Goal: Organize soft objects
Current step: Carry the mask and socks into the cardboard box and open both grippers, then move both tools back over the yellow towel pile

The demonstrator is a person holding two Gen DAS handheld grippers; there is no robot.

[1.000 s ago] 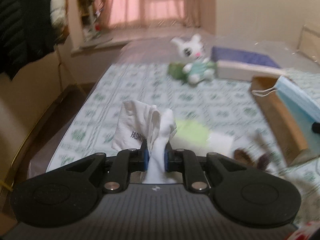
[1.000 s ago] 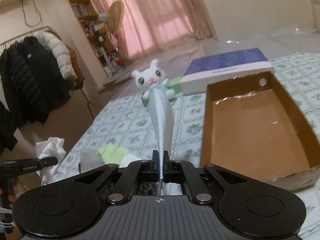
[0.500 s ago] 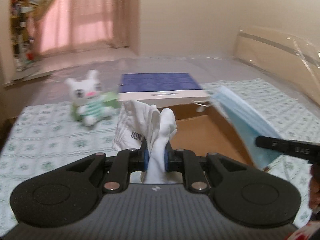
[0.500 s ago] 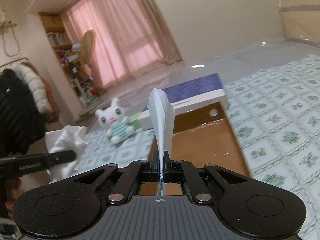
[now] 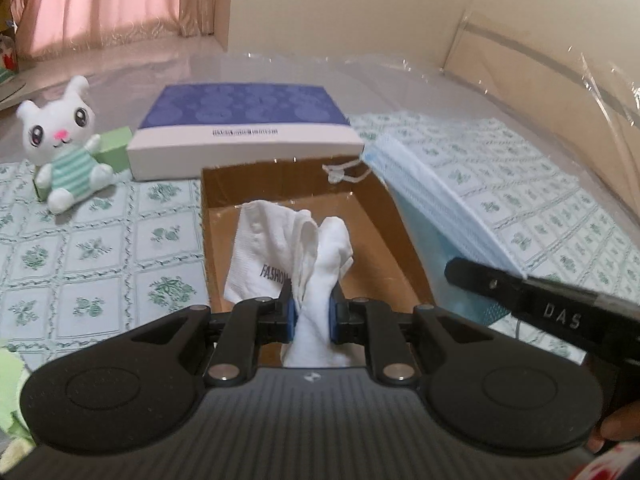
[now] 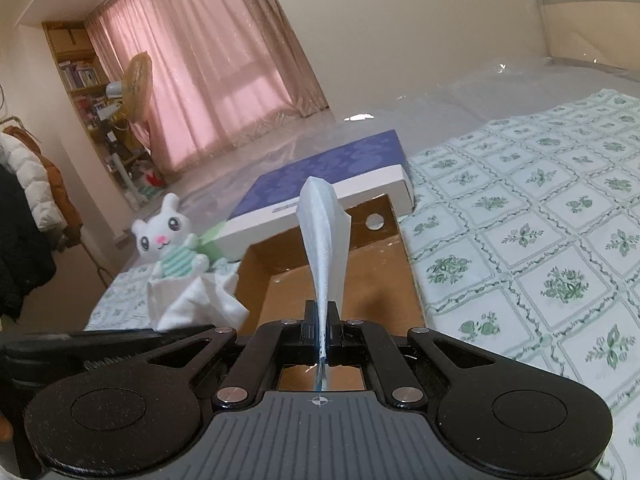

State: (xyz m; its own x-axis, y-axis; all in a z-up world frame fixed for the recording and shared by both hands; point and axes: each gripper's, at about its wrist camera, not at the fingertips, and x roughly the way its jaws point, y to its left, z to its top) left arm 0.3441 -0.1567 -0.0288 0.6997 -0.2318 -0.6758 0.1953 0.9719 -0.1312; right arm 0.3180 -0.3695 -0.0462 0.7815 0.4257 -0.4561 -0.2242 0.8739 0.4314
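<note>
While the left tool [image 5: 312,314] pinches a white sock [image 5: 288,256], the right tool [image 6: 322,332] grips a face mask [image 6: 324,236].

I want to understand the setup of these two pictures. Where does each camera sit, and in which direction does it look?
Left wrist: on the left gripper, looking along its fingers at the white sock it clamps, over the cardboard box; the right gripper crosses the right edge.
Right wrist: on the right gripper, looking along the pinched face mask at the box.
Both show: box, bunny toy, blue-lidded box.
</note>
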